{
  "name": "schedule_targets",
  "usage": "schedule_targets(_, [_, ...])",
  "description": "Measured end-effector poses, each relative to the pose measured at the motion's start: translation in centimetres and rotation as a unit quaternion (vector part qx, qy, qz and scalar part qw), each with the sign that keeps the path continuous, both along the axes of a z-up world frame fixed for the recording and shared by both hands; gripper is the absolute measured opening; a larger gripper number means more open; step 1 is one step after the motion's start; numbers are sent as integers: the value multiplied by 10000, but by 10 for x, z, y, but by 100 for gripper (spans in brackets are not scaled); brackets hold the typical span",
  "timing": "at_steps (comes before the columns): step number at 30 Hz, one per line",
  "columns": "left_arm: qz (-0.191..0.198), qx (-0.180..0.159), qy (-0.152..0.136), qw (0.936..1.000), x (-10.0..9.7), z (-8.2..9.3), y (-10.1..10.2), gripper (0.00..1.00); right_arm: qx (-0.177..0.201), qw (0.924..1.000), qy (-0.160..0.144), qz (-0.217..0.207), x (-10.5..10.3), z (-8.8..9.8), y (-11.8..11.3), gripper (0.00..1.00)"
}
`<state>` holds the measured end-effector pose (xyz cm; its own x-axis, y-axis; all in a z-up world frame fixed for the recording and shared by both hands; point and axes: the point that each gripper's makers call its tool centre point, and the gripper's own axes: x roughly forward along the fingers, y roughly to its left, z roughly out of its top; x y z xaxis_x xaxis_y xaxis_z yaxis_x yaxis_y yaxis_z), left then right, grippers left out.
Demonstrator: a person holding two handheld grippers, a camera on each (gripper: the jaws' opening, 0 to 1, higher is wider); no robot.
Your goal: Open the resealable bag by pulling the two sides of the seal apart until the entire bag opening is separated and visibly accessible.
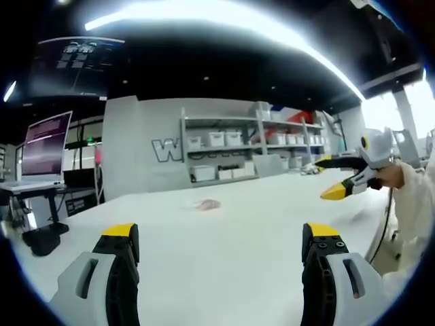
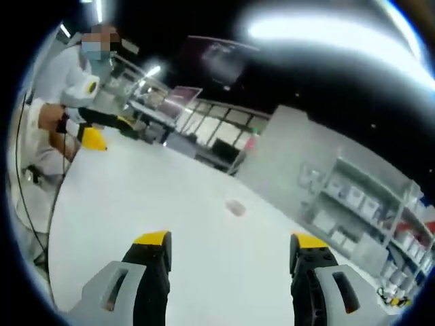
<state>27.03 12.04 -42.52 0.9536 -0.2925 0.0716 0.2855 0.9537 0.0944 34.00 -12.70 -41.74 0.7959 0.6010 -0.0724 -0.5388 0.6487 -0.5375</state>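
White table (image 1: pixel 224 251), shelving (image 1: pixel 231 153), monitor (image 1: pixel 46 144), ceiling light (image 1: pixel 224 17).

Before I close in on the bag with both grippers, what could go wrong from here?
1. The resealable bag is small, flat and far out on the white table; its seal is too small to make out, so either gripper may pinch the wrong edge.
2. The left gripper and right gripper are both wide open and distant; a flat bag may slide rather than lift.
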Motion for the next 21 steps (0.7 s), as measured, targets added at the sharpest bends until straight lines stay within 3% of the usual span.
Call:
schedule_targets(6, [-11,2,-5,10000,1,1,0,98,-264,9996,-68,-75,8,-4,2,71])
schedule_targets(21, [-34,33,-17,10000,1,2,-2,98,-482,9987,-179,1,17,1,13,71])
